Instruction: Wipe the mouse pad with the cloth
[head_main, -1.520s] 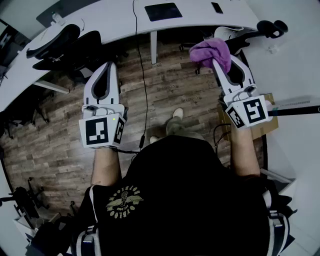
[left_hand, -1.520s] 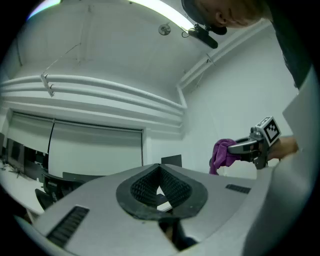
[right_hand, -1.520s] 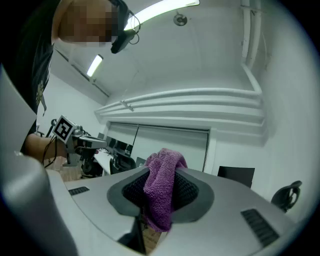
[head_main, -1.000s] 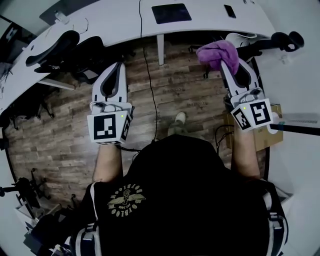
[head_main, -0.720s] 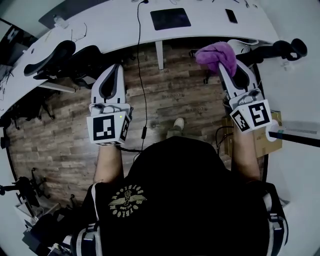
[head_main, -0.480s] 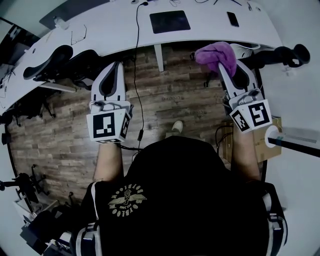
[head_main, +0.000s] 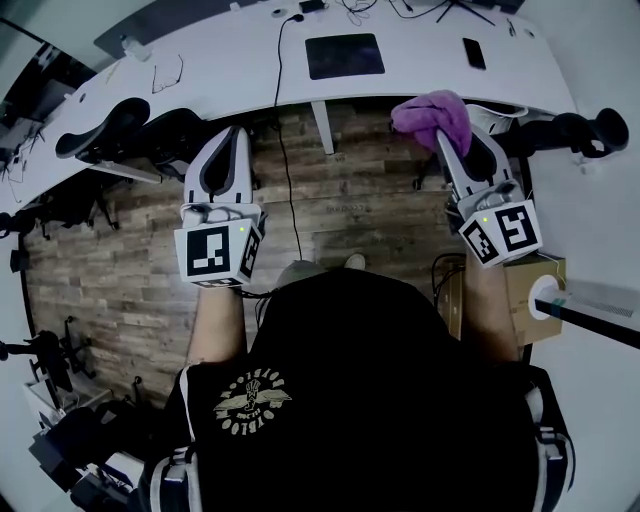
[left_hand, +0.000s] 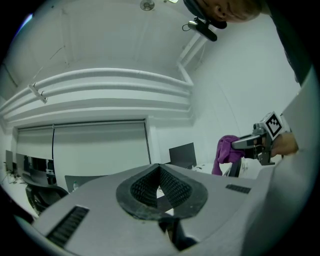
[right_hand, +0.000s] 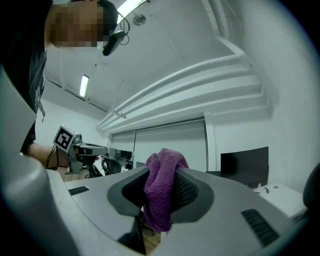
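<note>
Right hand-held gripper (head_main: 447, 138) around cloth (head_main: 431, 112)

Black T-shirt (head_main: 390, 390), gold winged emblem (head_main: 250, 402)

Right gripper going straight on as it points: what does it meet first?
Way looks free: right gripper, shut on the purple cloth, seems aimed over the desk toward the window blind; depth unclear.

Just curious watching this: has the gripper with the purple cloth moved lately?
Yes. The right gripper with its cloth has closed in on the white desk, now reaching its front edge.
</note>
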